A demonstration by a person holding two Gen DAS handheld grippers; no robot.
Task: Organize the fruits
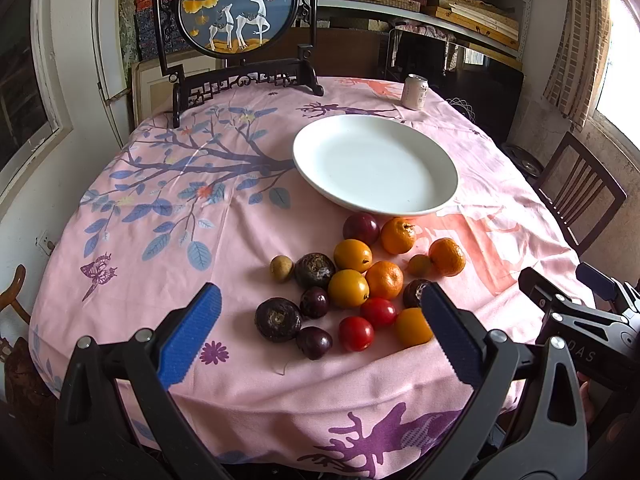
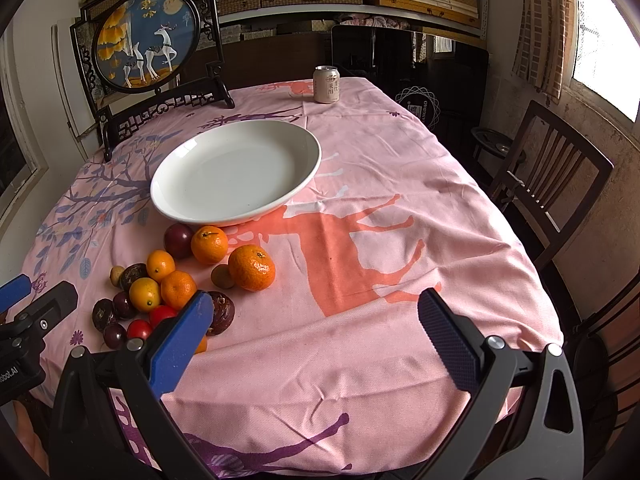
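A white plate (image 1: 316,168) (image 2: 176,204) lies bare on the pink tablecloth. Just in front of it sits a cluster of fruit: mandarins (image 1: 398,235) (image 2: 252,267), yellow-orange round fruits (image 1: 348,288) (image 2: 145,294), red tomatoes (image 1: 356,333) (image 2: 139,329), dark purple plums (image 1: 314,342) (image 2: 178,240), wrinkled passion fruits (image 1: 278,319) (image 2: 221,312) and small brown longans (image 1: 281,268) (image 2: 222,276). My left gripper (image 1: 320,308) hovers open just short of the cluster, holding nothing. My right gripper (image 2: 316,312) is open over bare cloth to the right of the fruit, also holding nothing.
A drink can (image 1: 415,92) (image 2: 327,84) stands at the far side of the table. A dark framed deer screen (image 1: 236,20) (image 2: 148,40) stands at the back left. A wooden chair (image 2: 552,184) is at the right edge. Shelves of boxes fill the background.
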